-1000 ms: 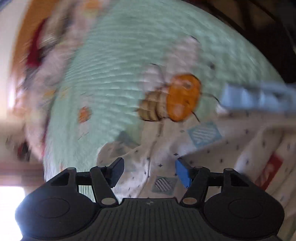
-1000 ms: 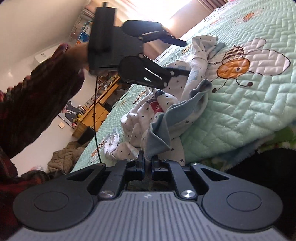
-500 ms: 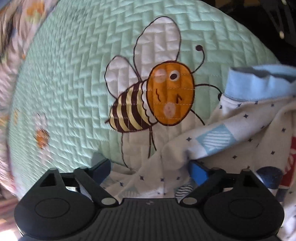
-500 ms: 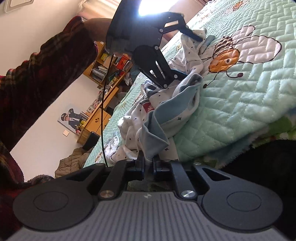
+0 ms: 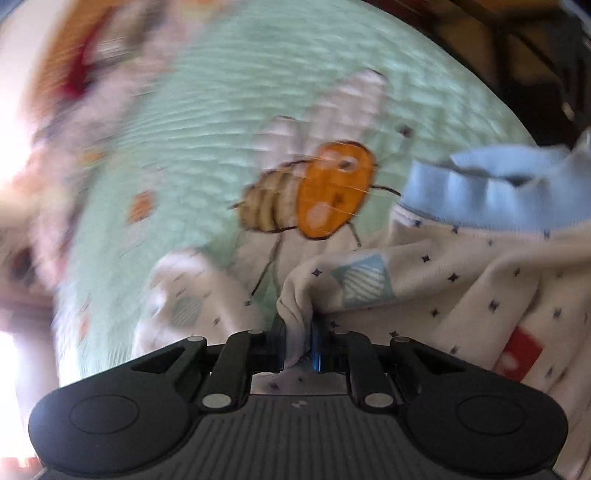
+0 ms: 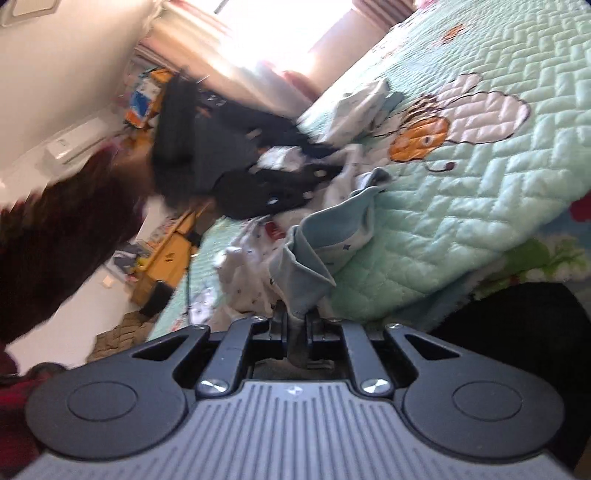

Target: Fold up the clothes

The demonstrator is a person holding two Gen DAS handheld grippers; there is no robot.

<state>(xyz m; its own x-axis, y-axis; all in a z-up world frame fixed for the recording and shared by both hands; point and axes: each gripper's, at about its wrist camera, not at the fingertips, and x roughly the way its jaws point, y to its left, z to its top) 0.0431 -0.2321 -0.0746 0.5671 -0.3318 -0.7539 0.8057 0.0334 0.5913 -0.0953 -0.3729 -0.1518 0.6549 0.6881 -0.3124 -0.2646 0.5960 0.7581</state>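
Note:
A white baby garment (image 5: 461, 273) with small dark stars and a light blue cuff (image 5: 509, 199) lies bunched on a mint green quilt (image 5: 207, 122) with a bee picture (image 5: 317, 195). My left gripper (image 5: 299, 343) is shut on a fold of the white fabric. My right gripper (image 6: 297, 328) is shut on the garment's light blue edge (image 6: 317, 254). In the right wrist view the left gripper (image 6: 258, 177) shows blurred over the garment (image 6: 251, 266), held by a hand in a dark red sleeve (image 6: 62, 236).
The quilt (image 6: 461, 229) ends at a bed edge (image 6: 517, 266) near my right gripper, with a dark shape below it. Yellow furniture (image 6: 166, 258), a brown bundle on the floor (image 6: 118, 332) and a bright window (image 6: 280, 33) lie beyond the bed.
My left gripper was open over the white fabric and has shut on a fold of it, and it is moving fast. My right gripper has stayed shut on the blue edge.

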